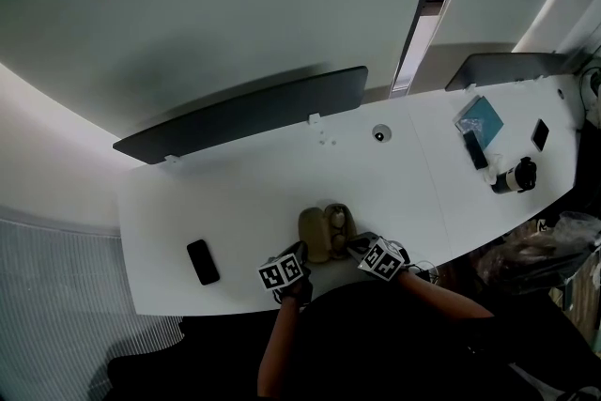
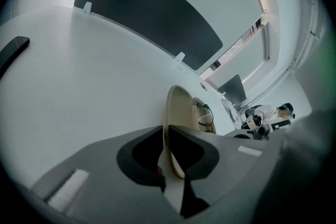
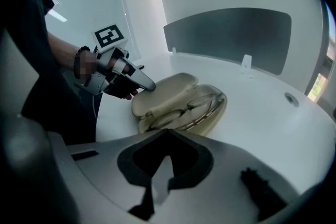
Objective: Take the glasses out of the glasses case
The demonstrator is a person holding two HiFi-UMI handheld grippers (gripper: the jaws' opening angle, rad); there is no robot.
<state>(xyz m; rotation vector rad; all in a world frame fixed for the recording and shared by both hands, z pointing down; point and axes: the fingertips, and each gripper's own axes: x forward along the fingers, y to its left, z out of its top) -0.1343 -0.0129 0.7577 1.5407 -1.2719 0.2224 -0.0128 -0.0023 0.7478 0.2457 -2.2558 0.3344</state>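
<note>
Head view looks down on a long white surface [image 1: 235, 202]. The glasses case [image 1: 327, 233] lies open close to the front edge, right in front of the person, with one pair of tongs on each side of it. Behind the case there is lots of bare room, all the way to the dark panel [image 1: 244, 113] along the back edge. A black phone [image 1: 202, 261] lies well off to the left, near the front edge. Some small things sit far away at the right end, none of them near the case.

The case is beige and round like a shell. Its lid [image 3: 163, 89] is swung open, and the glasses [image 3: 184, 113] lie in the other half, thin-framed and folded.

The left tongs [image 2: 165, 129] are almost closed, and the thin rim of the lid is pinched between them. The right tongs [image 3: 167, 132] are closed all the way with nothing in them. They point at the case from just beside it, maybe not touching, but the view is too dim to be sure.
</note>
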